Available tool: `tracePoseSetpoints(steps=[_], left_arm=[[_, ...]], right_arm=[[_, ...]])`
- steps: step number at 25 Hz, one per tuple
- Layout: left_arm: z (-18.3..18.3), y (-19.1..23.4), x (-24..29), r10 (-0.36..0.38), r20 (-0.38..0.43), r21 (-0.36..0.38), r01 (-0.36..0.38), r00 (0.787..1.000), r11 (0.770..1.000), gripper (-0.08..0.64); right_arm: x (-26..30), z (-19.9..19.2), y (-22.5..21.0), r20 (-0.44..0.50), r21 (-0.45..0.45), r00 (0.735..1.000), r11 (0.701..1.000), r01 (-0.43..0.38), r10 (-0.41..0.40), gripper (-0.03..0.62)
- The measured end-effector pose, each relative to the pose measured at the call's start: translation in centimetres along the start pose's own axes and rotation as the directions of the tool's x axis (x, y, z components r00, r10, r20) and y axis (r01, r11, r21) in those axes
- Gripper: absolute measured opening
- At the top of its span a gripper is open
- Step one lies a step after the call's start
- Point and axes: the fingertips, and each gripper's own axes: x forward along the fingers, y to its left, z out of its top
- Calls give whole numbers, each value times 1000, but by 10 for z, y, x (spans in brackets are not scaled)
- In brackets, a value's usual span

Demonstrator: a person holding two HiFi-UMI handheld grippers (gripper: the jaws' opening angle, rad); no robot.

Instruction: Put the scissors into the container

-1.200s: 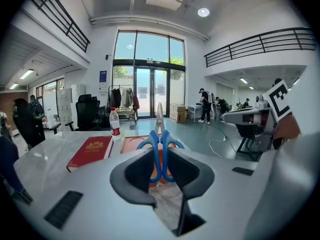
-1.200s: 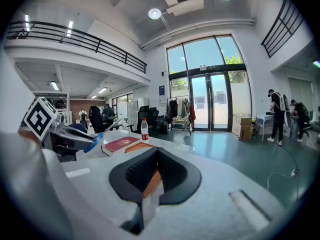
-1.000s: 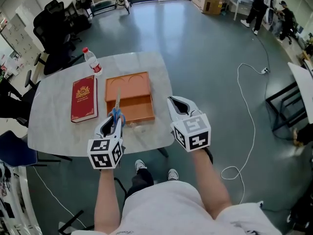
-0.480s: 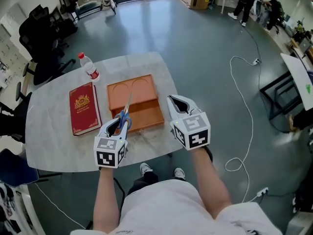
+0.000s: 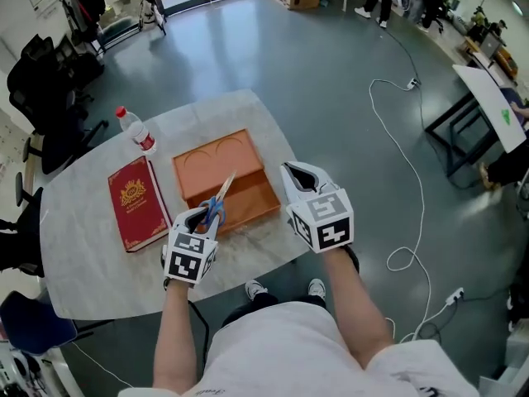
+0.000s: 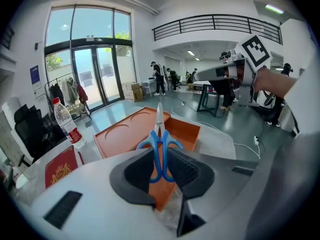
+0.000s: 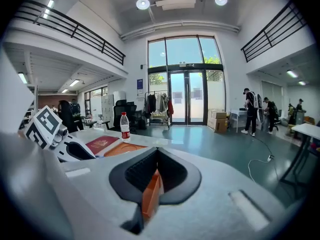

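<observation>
**Scissors held over the orange container, right side braced**

At the left of the pale desk (image 5: 83, 263) lies a red book (image 5: 135, 205) with a gold crest, closed and flat. Just beyond its far corner stands a water bottle (image 5: 134, 130) with a red cap, upright and apart from the book.

The left hand-held gripper (image 5: 207, 215) is clenched on the scissors (image 5: 218, 206). In the left gripper view their blue handles (image 6: 160, 146) sit squeezed between the two dark ribbed pads. The closed blades point forward and away from the person, out over the container (image 5: 221, 179). The scissors are in the air above its near part and are not lying in it.

The container is an orange tray, right of the book. Its far half is a flat panel with two curved grooves and its near half is a deeper open compartment.

The right hand-held gripper (image 5: 291, 170) is at the container's right edge. In the right gripper view its jaws are drawn in on a thin orange wall (image 7: 151, 194) of the container, which stands upright between the pads.

On the grey floor to the right of the desk trails a white cable (image 5: 397, 131).
</observation>
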Motion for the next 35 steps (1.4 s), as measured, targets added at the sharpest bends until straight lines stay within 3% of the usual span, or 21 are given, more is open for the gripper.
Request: tracePoseSetpoints(steps=[8,16,24,35], left_arm=[[-5,3,22,-109,-98,134,122,989,984,82],[-13,1,44,-161,-203,249,209,966,946,82],[-28,-3,62,-166,-309,295,260,937,919,83],[-35,-6,74,-160,-375,320,290,913,902,83]], right_arm=[[-3,-8,-4,-7,30,998,997,69,-68,5],[-8,-13,-15,-8,52,992,991,124,-124,5],[-6,-18,-15,-24,56,990,989,138,-137,5],[-1,-19,-19,-30,62,990,988,140,-138,5]])
